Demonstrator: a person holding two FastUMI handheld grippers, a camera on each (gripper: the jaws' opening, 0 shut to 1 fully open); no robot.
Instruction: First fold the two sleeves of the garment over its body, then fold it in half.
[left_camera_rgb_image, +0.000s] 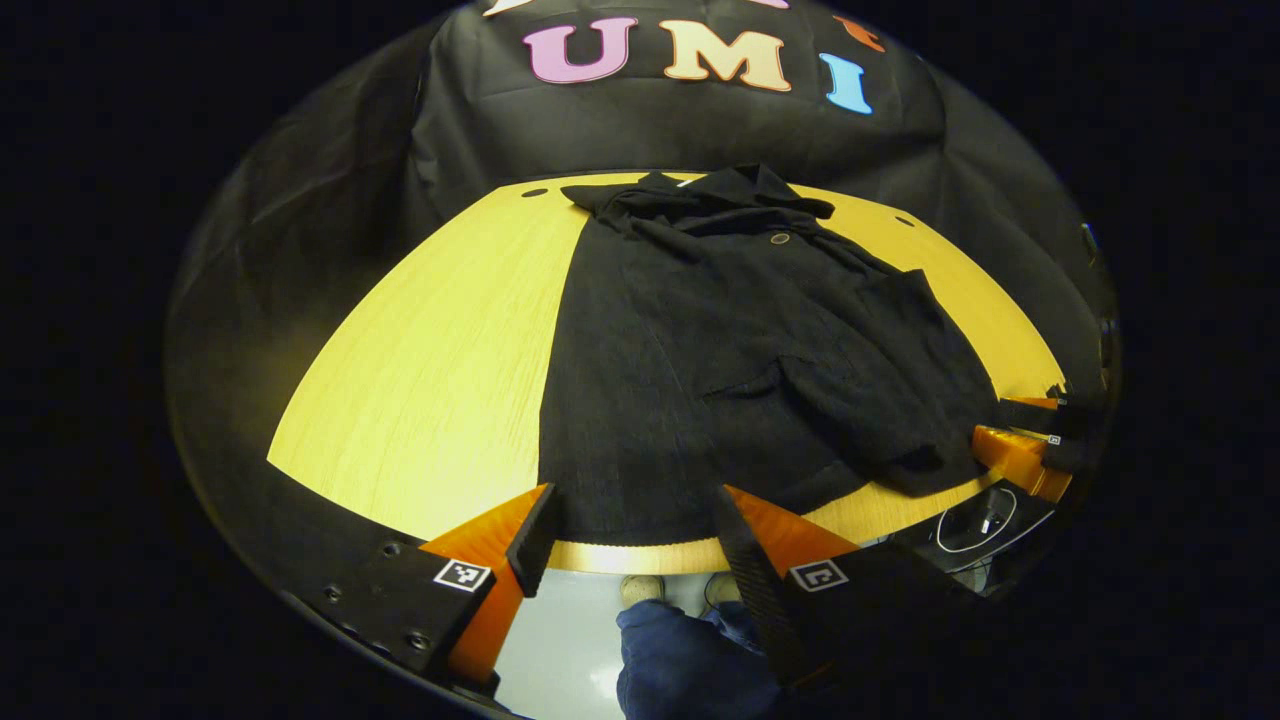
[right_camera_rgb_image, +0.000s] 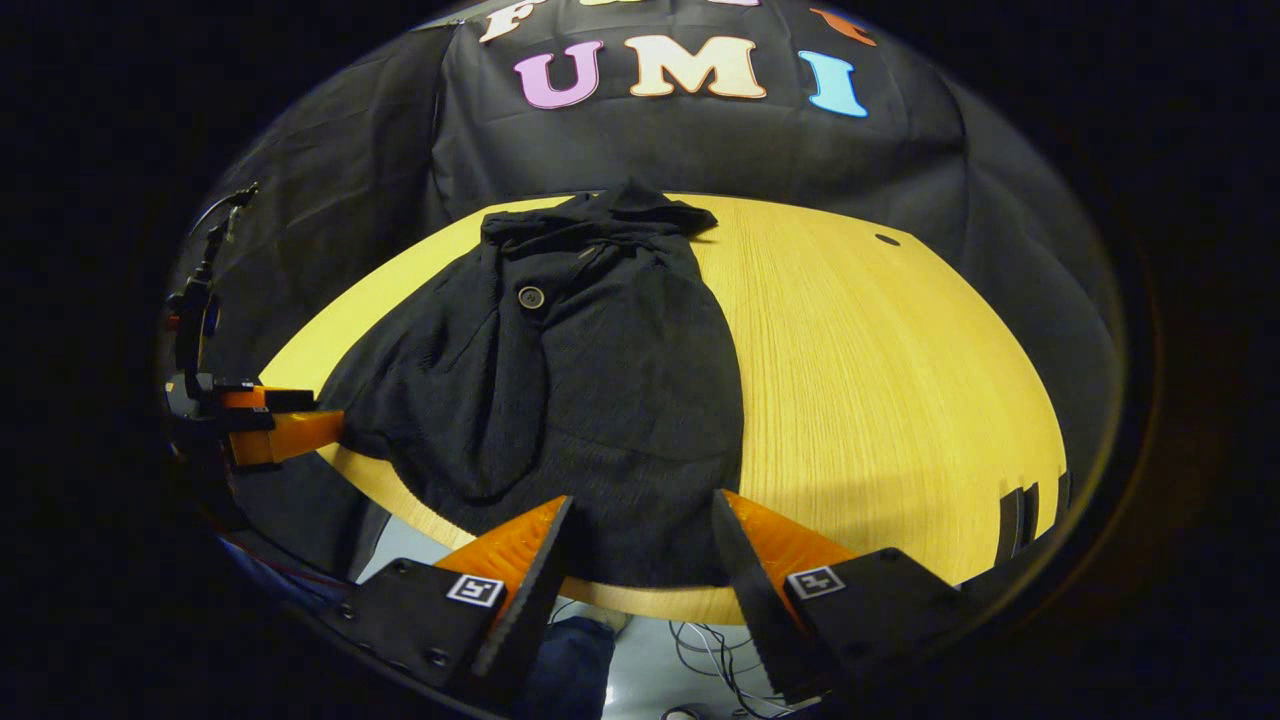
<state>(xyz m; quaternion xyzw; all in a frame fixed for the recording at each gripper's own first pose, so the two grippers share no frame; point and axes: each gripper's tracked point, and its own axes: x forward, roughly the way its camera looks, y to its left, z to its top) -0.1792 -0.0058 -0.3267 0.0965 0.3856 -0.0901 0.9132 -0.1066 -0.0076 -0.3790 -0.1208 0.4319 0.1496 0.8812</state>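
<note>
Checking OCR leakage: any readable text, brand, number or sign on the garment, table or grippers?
Garment: none; its button is too small to read.
Table: none.
Left gripper, right gripper: square coded markers, patterns, no readable words.

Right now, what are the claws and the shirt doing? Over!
Left claw open, at the near hem. Right claw open, at the near hem too. Shirt flat on the table, both sleeves folded in, not halved yet. Nothing in the way.

Black garment (left_camera_rgb_image: 740, 370) (plain) on yellow woodgrain table (left_camera_rgb_image: 430, 370).
</note>
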